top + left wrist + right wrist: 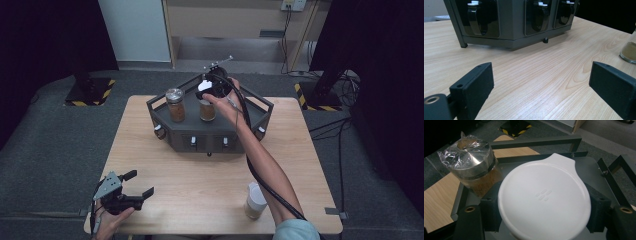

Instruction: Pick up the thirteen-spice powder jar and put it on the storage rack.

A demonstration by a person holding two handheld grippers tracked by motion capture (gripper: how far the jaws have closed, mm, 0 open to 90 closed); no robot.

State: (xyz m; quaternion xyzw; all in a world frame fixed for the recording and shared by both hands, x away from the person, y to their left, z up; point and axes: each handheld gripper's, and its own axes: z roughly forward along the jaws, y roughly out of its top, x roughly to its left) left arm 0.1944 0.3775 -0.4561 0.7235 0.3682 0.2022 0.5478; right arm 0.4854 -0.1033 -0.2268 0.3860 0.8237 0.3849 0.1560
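My right gripper is over the back of the dark rack, shut on a round white lid. In the right gripper view the white lid lies flat between the two black pads, its tab pointing away. Just in front of and below the gripper stands a glass jar of brown powder. A second jar, its top wrapped in foil, stands to the left on the rack; the foil-topped jar is left of the lid. My left gripper rests low at the table's front left, open and holding nothing.
A third jar with a white top stands near the table's front right, beside the person's right forearm; this jar is right of the left jaws. The rack's front carries several dark recesses with white clips. Rack rails rise behind the lid.
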